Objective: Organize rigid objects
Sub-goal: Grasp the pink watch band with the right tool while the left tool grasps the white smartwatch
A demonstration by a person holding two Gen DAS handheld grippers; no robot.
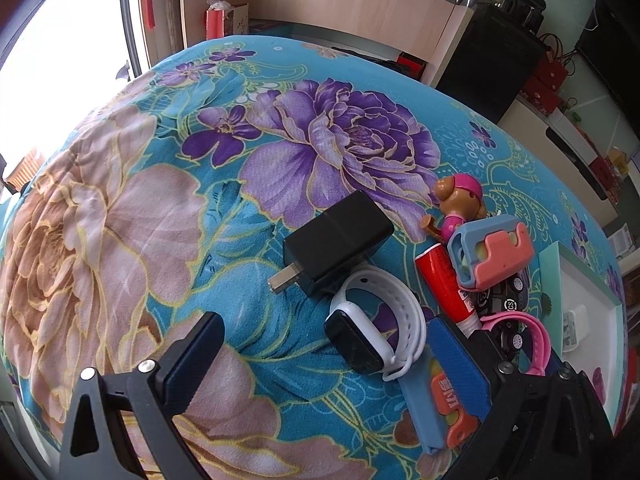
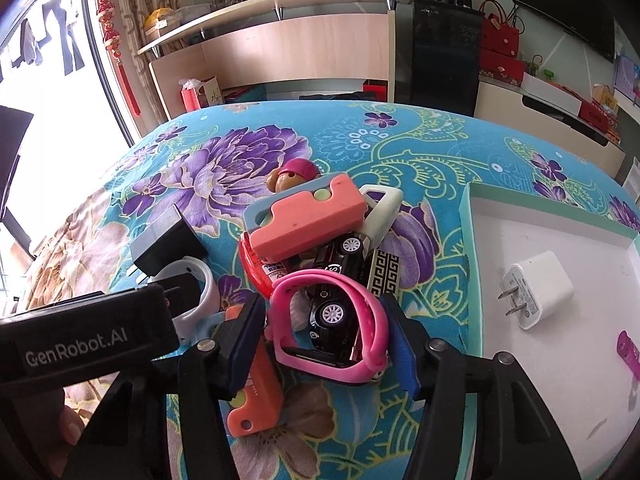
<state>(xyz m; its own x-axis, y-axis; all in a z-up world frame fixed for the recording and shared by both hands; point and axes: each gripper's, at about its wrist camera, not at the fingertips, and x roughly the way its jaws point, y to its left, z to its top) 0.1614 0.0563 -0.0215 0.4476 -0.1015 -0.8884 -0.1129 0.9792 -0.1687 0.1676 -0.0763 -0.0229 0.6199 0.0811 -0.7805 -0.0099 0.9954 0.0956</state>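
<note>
The right gripper (image 2: pixel 324 308) stands about half open with the pink watch (image 2: pixel 372 320) in the gap. Its right pad lies against the strap. The left pad sits just beside it, and whether either presses cannot be told. The watch lies at the 6 o'clock end of the pile on the floral cloth (image 2: pixel 400 140). A black toy car (image 2: pixel 326 318) shows through its loop, its far end lost under the clutter. Above it, a coral-and-blue holder (image 2: pixel 308 220) covers most of a red tube (image 2: pixel 250 258) and all but the head of a toy figure (image 2: pixel 294 174).

At 3 o'clock the white tray (image 2: pixel 466 240) runs off the edge. It holds a white plug (image 2: pixel 538 292) and a magenta piece (image 2: pixel 630 350) that is cut off and cannot be made out. At 8 o'clock the housing of the other gripper blocks part of a white watch (image 2: pixel 200 284). A fingertip (image 2: pixel 68 432) shows dimly at 7 o'clock.

The left wrist view gives that watch whole. The left gripper (image 1: pixel 326 322) is spread wide and holds nothing, with the watch lying between its fingers (image 1: pixel 200 360). This view also shows the black charger (image 1: pixel 336 248) with its prongs, and the full length of the tube. It shows the pink watch only as a strap edge at 4 o'clock, behind the right finger, and the tray as a sliver.
</note>
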